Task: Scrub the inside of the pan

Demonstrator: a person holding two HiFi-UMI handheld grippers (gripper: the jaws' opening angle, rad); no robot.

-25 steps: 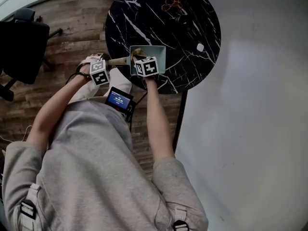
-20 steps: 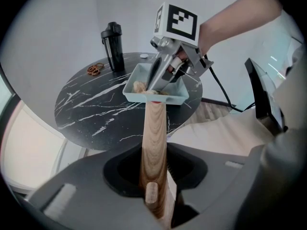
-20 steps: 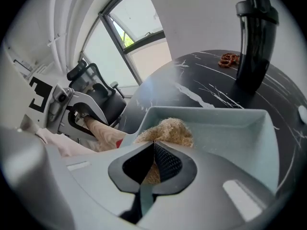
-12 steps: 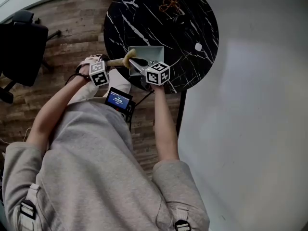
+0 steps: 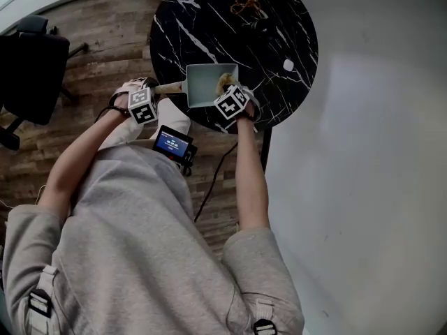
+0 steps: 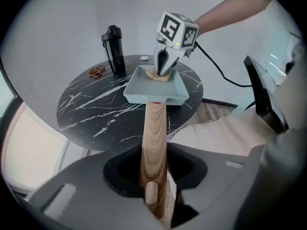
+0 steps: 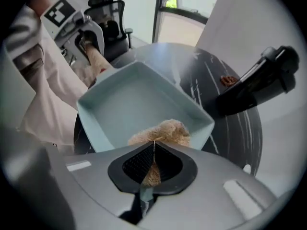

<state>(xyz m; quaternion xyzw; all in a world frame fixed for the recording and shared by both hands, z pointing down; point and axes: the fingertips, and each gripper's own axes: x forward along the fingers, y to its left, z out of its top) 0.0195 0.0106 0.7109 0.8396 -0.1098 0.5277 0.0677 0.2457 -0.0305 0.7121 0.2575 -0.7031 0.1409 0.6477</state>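
Right gripper [image 7: 153,150], jaws shut on one tan fibrous scrubber [image 7: 163,131], pointed down into the pan [image 5: 202,82]. Half a second earlier the scrubber lay at the pan's 9 o'clock rim in the head view; it had since crossed to the 3 o'clock side. Left gripper [image 6: 154,186] had not shifted, its jaws clamped narrowly on the pan's wooden handle [image 6: 154,128], which ran out towards 9 o'clock. One pan was present: square, pale blue-green, shallow-walled, its floor bare and matt, resting at 7 o'clock on the round black marble table [image 5: 209,19]. Also counted on the table were one black bottle [image 6: 114,49], one tangle of brown loops [image 6: 97,72] and one small white object [image 5: 289,66] at 3 o'clock.
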